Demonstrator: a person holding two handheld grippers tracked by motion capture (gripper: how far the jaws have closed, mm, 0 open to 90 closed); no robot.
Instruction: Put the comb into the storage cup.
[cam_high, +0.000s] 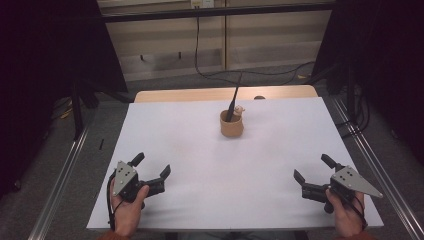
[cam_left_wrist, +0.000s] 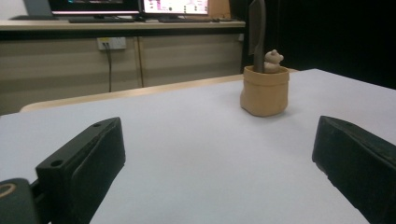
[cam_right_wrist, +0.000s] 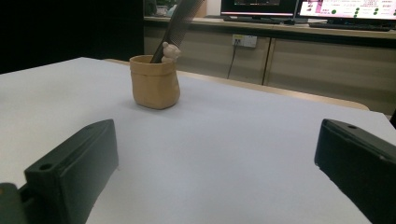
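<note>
Tan pot (cam_high: 231, 125) holding black comb (cam_high: 233, 103), comb top cut off in gripper views, left gripper (cam_high: 153, 167) and right gripper (cam_high: 311, 168) released

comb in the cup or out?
In. The black comb stands in the tan cup, leaning on its rim beside the small bear figure.

Table (cam_high: 200, 95) of pale wood, covered almost wholly by a white sheet (cam_high: 200, 165); a wooden strip is bare along the far edge. On the sheet, toward the far middle, stands a tan cup (cam_high: 232, 125).
</note>
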